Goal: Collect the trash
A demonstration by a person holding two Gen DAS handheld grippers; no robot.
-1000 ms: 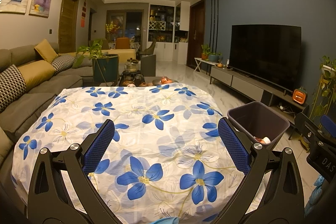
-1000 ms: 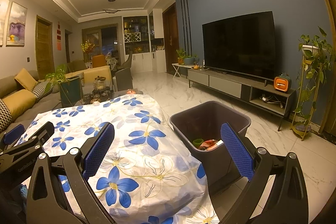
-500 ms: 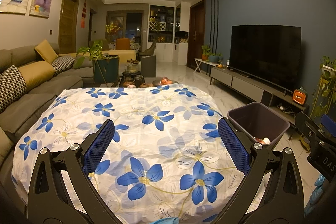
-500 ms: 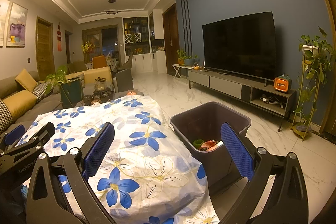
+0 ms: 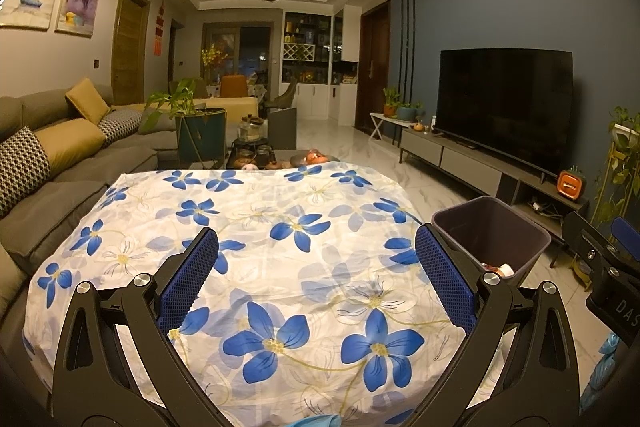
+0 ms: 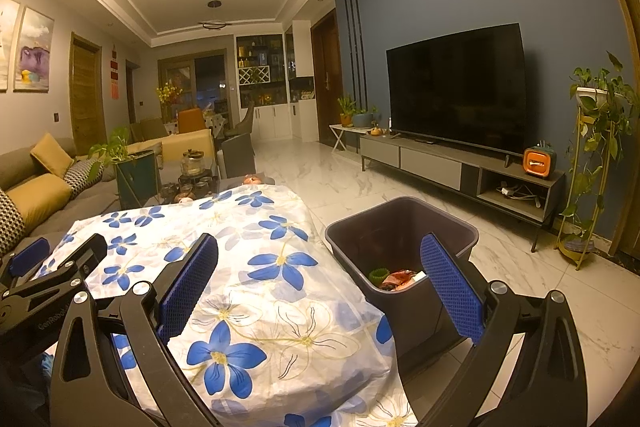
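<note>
A dark trash bin (image 6: 400, 227) stands on the floor at the right edge of the table with the white cloth with blue flowers (image 5: 260, 227). Several bits of trash (image 6: 394, 278) lie at its bottom, among them a green cup and red wrappers. The bin (image 5: 492, 231) also shows at the right in the left wrist view. My left gripper (image 5: 316, 267) hangs open over the near part of the cloth, holding nothing. My right gripper (image 6: 318, 275) is open too, spanning the table's right edge and the bin. No loose trash shows on the cloth.
A grey sofa (image 5: 60, 163) with yellow cushions runs along the left. A TV (image 6: 456, 95) on a low cabinet (image 6: 460, 171) lines the right wall, with a plant stand (image 6: 592, 167) near it. A tea set (image 5: 256, 151) and a potted plant (image 5: 200, 131) sit beyond the table. Marble floor (image 6: 340, 183) stretches ahead.
</note>
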